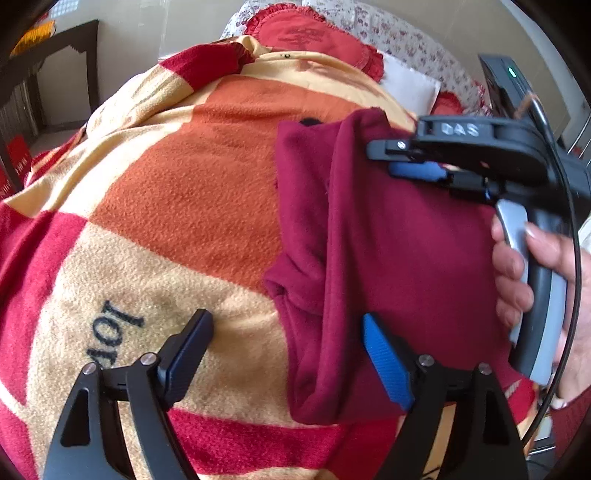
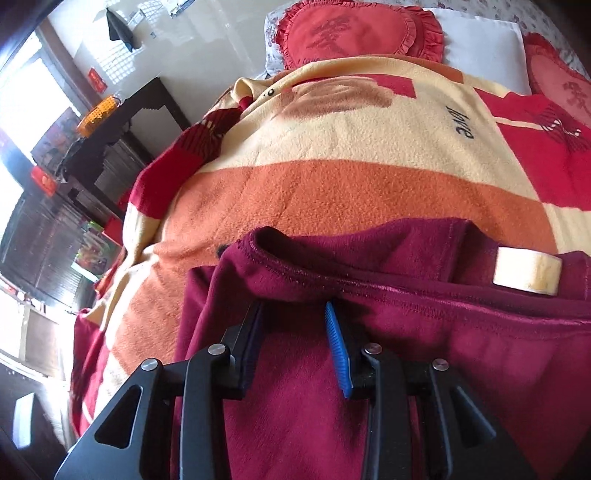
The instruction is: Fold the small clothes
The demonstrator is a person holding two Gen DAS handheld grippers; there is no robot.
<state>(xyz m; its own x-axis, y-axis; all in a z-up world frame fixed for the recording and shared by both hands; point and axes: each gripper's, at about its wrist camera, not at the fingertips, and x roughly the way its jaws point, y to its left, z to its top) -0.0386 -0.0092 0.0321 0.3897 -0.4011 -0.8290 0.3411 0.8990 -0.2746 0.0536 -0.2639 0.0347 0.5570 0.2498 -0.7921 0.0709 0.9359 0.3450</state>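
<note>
Left wrist view, listed largest to smallest.

Bed: covered by a fleece blanket (image 1: 177, 192) in orange, cream and red blocks, with dark lettering on the cream panels. Red frilled cushions (image 2: 354, 33) and a white pillow (image 2: 480, 40) lie at the far end.

Maroon garment (image 1: 388, 258): fleece, lying on the blanket, partly folded, one long fold running along its left side. The right wrist view shows its stitched hem (image 2: 332, 273) bunched up, with a cream label (image 2: 526, 275) nearby.

Right gripper (image 1: 413, 162): held level over the garment's far part by a hand (image 1: 532, 273) wrapped round the grip and trigger. Its fingers (image 2: 338, 350) stand partly apart, astride the raised hem; whether they pinch it cannot be told.

Left gripper (image 1: 288, 354): low over the near edge, fingers (image 1: 384, 362) spread wide, one over the blanket, one over the garment, holding nothing.
</note>
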